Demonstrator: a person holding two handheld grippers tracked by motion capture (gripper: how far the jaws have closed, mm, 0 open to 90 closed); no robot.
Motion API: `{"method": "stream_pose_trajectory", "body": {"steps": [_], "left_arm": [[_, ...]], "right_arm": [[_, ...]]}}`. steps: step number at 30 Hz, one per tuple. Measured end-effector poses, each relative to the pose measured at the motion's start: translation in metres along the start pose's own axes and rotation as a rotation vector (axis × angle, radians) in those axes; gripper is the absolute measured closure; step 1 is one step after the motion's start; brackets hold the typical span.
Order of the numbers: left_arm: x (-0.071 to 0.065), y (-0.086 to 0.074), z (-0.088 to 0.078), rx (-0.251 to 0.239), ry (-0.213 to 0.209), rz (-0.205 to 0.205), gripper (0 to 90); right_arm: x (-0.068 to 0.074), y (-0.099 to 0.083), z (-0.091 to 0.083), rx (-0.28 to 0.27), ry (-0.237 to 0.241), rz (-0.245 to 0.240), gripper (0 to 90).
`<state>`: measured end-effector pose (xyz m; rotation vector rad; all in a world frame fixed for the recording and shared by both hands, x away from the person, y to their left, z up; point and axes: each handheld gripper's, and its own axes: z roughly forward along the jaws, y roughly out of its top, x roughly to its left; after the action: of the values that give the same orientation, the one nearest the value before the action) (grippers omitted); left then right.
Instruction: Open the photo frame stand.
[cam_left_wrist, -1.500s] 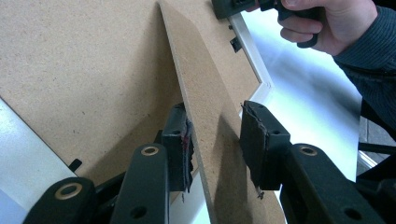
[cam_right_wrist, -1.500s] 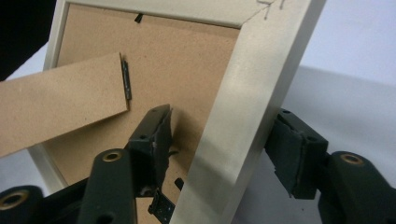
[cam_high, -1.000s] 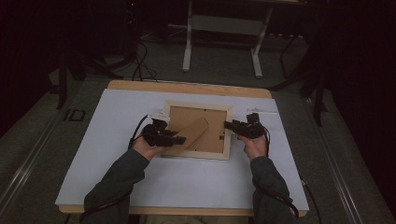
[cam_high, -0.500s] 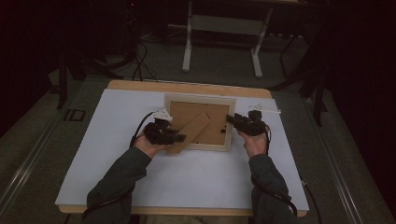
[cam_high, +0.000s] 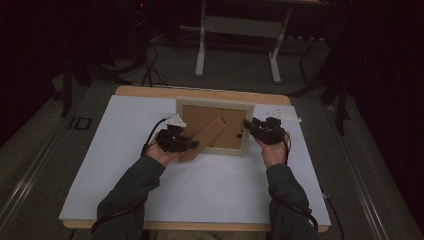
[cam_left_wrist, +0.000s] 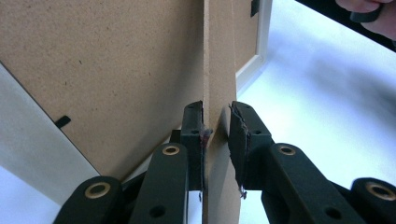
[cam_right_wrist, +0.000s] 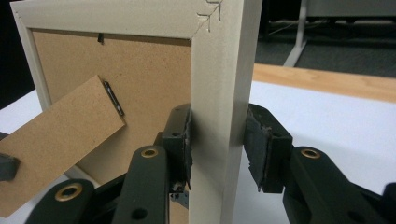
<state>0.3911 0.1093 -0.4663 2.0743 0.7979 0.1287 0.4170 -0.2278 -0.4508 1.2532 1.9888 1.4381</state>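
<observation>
A pale wooden picture frame (cam_high: 215, 105) stands tilted up on the white sheet with its brown back toward me. Its hardboard easel leg (cam_high: 207, 136) swings out to the lower left. My left gripper (cam_high: 192, 145) has just been closing on that leg. In the left gripper view the leg (cam_left_wrist: 218, 70) sits edge-on between the pads of that gripper (cam_left_wrist: 216, 126), and both touch it. My right gripper (cam_high: 248, 124) holds the frame's right rail. In the right gripper view the pads of that gripper (cam_right_wrist: 217, 135) press both faces of the rail (cam_right_wrist: 217, 93), having closed slightly.
A white sheet (cam_high: 200, 190) covers a wooden table whose bare edge (cam_high: 150, 91) shows at the back. On the dark floor behind stand metal legs (cam_high: 237, 25) and loose cables (cam_high: 150, 70). The person's other hand (cam_left_wrist: 369, 18) shows at the left gripper view's top right.
The frame has tipped up from lying nearly flat and shifted a little away from me. The left gripper's jaws have drawn in on the easel leg. Both hands have barely moved.
</observation>
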Motion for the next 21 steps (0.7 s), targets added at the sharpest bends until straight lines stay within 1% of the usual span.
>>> {"method": "stream_pose_trajectory", "body": {"steps": [1,2,4,9,12,15,17,18,20,21], "left_arm": [[0.001,0.001,0.000,-0.002,0.003,0.001,77.5],[0.001,0.001,0.000,-0.006,0.007,0.002,77.5],[0.001,0.001,0.001,-0.010,0.016,0.004,77.4],[-0.001,-0.002,0.002,-0.021,0.028,0.010,77.4],[-0.002,-0.002,0.005,-0.009,0.049,0.024,77.3],[0.000,-0.002,0.007,0.001,0.064,0.028,77.1],[0.000,-0.001,0.009,0.008,0.088,0.033,77.2],[0.001,-0.001,0.010,0.017,0.102,0.034,77.4],[0.001,-0.002,0.011,0.007,0.101,0.028,78.3],[0.001,-0.003,0.011,0.003,0.093,0.023,78.5]], "right_arm": [[0.001,0.001,0.000,-0.003,-0.005,-0.009,62.7],[0.002,0.004,-0.001,-0.009,-0.013,-0.028,62.7],[0.004,0.006,-0.002,-0.015,-0.018,-0.045,62.6],[0.004,0.006,-0.003,-0.020,-0.010,-0.066,62.6],[0.004,0.004,-0.004,-0.019,-0.018,-0.085,62.4],[0.004,0.003,-0.004,-0.022,-0.018,-0.090,62.3],[0.005,0.002,-0.004,-0.024,-0.021,-0.098,62.1],[0.006,0.002,-0.003,-0.024,-0.024,-0.111,62.1],[0.009,0.001,-0.001,-0.019,-0.037,-0.139,62.1],[0.010,0.000,-0.001,-0.019,-0.041,-0.139,62.0]]}}
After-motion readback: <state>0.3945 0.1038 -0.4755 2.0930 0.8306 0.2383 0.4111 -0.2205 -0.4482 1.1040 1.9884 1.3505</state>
